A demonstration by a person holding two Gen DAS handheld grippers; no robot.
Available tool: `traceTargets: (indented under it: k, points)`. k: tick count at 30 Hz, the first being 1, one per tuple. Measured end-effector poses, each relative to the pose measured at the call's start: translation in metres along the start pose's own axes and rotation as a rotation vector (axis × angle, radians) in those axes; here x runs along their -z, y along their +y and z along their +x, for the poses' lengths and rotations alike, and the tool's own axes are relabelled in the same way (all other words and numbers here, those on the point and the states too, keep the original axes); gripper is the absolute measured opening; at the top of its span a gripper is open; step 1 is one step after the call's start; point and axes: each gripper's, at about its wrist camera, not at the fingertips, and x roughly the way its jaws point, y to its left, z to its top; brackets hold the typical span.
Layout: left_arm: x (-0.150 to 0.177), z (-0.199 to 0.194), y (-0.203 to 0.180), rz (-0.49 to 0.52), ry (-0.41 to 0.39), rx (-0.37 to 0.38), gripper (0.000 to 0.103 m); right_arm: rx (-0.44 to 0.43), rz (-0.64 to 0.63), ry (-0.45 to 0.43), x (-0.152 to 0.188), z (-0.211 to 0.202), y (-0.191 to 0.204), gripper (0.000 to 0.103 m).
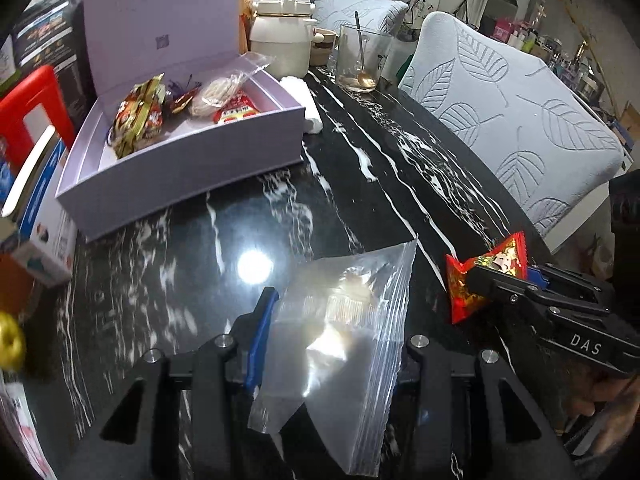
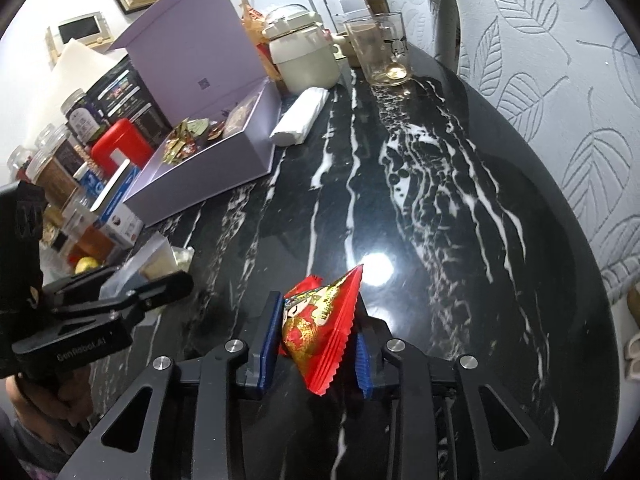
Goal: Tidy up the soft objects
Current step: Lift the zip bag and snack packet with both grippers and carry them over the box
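Nearest the left wrist camera, the left gripper (image 1: 328, 344) has its jaws pinching a clear zip bag (image 1: 340, 344) with something pale inside, held above a glossy black table (image 1: 360, 200) veined with white. To its right, the right gripper (image 1: 496, 280) has its jaws pinching a red and gold snack packet (image 1: 464, 292). From the right wrist camera, that packet (image 2: 320, 328) sits squeezed between the two blue pads (image 2: 267, 340), its crimped edge pointing toward the camera.

Farther off and to the left stands an open lilac box (image 1: 192, 164) with its lid upright. Inside lie several wrapped snacks (image 1: 140, 116), among them a round pale one in clear film. Just right of the box rests a white folded cloth (image 1: 308, 108). Beyond it, at the far edge, stand a cream lidded pot (image 1: 280, 36) and a glass (image 1: 362, 56) holding a spoon. Pale chairs (image 1: 516, 120) with a leaf pattern line the table's right side.
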Motion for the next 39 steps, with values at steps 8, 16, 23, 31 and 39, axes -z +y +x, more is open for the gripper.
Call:
traceTargets:
  k: [8, 16, 23, 31, 39]
  points:
    - [0.021, -0.018, 0.003, -0.021, -0.020, -0.013, 0.044, -0.049, -0.003, -0.004, 0.017, -0.007, 0.014, 0.028]
    - [0.039, -0.036, 0.014, -0.056, -0.042, -0.041, 0.044, -0.096, -0.035, -0.013, 0.028, -0.013, 0.037, 0.028]
    - [0.052, -0.050, 0.024, -0.088, -0.067, -0.044, 0.044, -0.138, -0.077, -0.001, 0.034, -0.013, 0.057, 0.028]
    - [0.050, -0.076, 0.040, -0.118, -0.132, -0.069, 0.044, -0.198, -0.122, 0.001, 0.033, -0.016, 0.085, 0.028]
    - [0.028, -0.105, 0.050, -0.109, -0.242, -0.073, 0.044, -0.250, -0.175, -0.035, 0.012, -0.020, 0.112, 0.028]
